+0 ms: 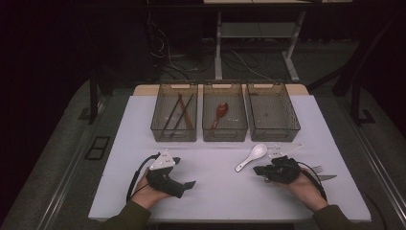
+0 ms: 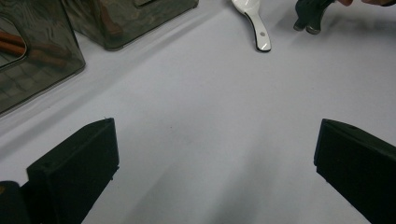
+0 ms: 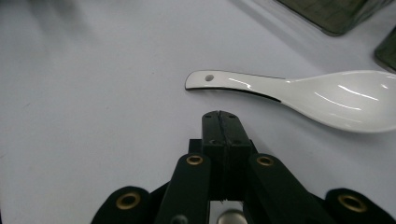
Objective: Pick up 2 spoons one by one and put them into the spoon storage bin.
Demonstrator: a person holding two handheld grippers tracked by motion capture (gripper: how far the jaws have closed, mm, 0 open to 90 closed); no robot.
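Dark room, white worktop [image 1: 215, 187]; three bins along far edge, white spoon [image 1: 251, 157] near front. Left tongs [image 1: 184, 183] wide apart; right tongs [image 1: 258, 169] pressed together, empty, beside spoon handle.

White table [image 1: 215, 191], three bins [image 1: 225, 115], white spoon [image 1: 252, 156], fork [image 1: 317, 168], knife [image 1: 328, 178]

Lab: white table [image 1: 215, 191], sorting bins [image 1: 225, 117], floor cables [image 1: 167, 57], dark surroundings.
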